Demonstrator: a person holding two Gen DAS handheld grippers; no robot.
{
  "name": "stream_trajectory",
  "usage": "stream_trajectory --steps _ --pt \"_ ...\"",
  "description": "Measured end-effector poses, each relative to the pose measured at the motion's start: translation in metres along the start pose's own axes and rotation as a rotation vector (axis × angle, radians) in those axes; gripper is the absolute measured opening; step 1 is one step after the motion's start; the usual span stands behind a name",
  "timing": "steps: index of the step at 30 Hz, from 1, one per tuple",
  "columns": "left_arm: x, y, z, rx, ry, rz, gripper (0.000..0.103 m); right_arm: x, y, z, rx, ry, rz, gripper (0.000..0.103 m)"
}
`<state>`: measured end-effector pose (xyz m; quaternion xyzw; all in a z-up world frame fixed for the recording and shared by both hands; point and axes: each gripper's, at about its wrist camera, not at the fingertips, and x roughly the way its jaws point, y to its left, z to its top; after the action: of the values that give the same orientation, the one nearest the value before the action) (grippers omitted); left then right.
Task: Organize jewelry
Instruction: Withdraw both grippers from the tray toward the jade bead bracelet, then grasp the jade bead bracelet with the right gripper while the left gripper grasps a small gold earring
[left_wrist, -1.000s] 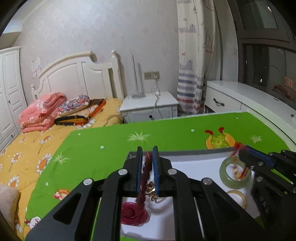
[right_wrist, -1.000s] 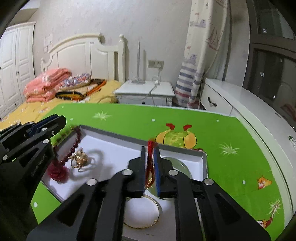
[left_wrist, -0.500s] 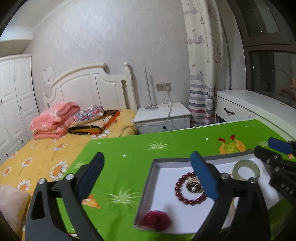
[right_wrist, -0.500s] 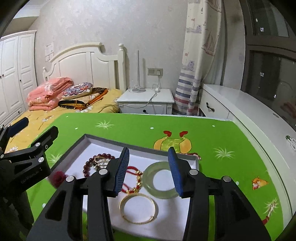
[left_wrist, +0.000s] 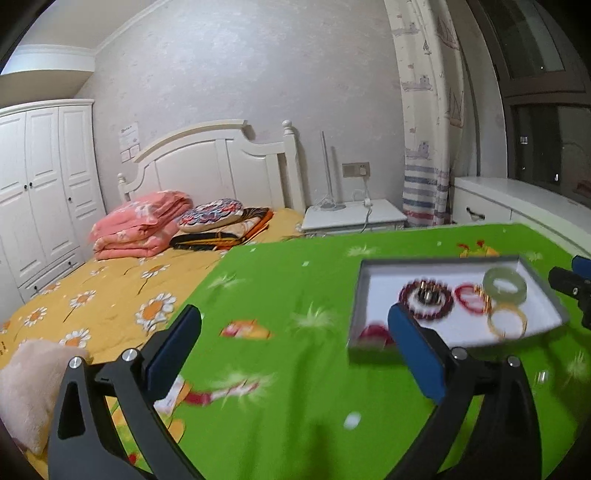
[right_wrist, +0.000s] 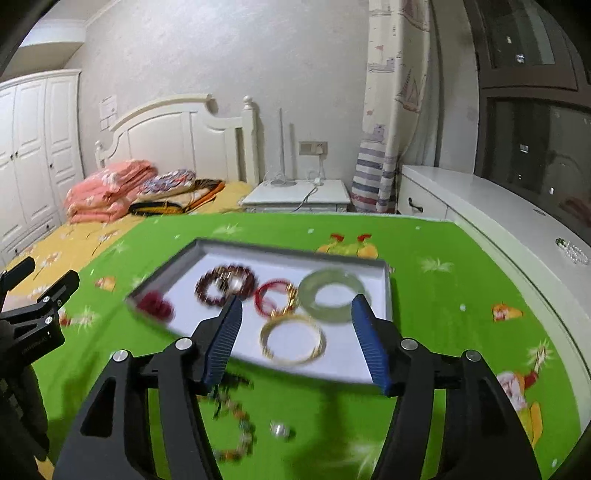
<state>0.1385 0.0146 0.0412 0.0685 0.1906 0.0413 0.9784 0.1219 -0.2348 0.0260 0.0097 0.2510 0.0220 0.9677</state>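
Right wrist view shows us the green cloth (right_wrist: 424, 295) with the white tray (right_wrist: 386, 291) sitting near its middle, and that tray now carries what we held a second ago. Both grippers have let go and pulled back toward the near edge of the cloth. In the tray the jade bangle (right_wrist: 330, 295) lies by the far right corner, the gold bangle (right_wrist: 293, 339) at the near edge, the red cord bracelet (right_wrist: 275, 295) between the jade one and the dark red bead bracelet (right_wrist: 225, 286), whose tassel (right_wrist: 155, 304) rests at the left corner. Our right gripper (right_wrist: 295, 339) has nothing between its jaws, which are opening; our left gripper (left_wrist: 295, 350) stands wide, its jaws opening too, over bare cloth well left of the tray.

We judge two placements done. Off the tray, near the front edge, a beaded string (right_wrist: 236, 421) and a small silver ring (right_wrist: 280, 430) wait, blurred, so those come next.
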Motion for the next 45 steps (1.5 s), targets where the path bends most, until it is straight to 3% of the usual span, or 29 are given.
stream_trajectory --steps 4,13,17,22,25,28,40,45 --pt "-0.012 0.008 -0.025 0.014 0.041 -0.010 0.098 -0.011 0.008 -0.024 -0.025 0.028 0.023 0.060" --pt "-0.015 0.021 -0.047 -0.005 0.108 -0.003 0.098 -0.018 0.014 -0.048 -0.053 0.071 0.055 0.060" --pt "-0.015 0.016 -0.045 0.016 0.102 -0.010 0.098 -0.018 0.017 -0.051 -0.068 0.074 0.061 0.060" --pt "-0.017 -0.001 -0.047 0.101 0.084 0.064 0.098 -0.014 0.030 -0.051 -0.123 0.112 0.095 0.060" --pt "-0.021 -0.005 -0.049 0.128 0.057 0.054 0.098 -0.001 0.043 -0.047 -0.148 0.178 0.129 0.059" --pt "-0.019 0.002 -0.047 0.087 0.075 0.018 0.098 0.014 0.051 -0.042 -0.130 0.226 0.156 0.057" --pt "-0.016 0.010 -0.048 0.035 0.078 -0.042 0.098 0.054 0.057 -0.032 -0.092 0.309 0.099 0.043" --pt "-0.016 0.010 -0.049 0.032 0.074 -0.046 0.098 0.061 0.059 -0.034 -0.102 0.337 0.109 0.021"
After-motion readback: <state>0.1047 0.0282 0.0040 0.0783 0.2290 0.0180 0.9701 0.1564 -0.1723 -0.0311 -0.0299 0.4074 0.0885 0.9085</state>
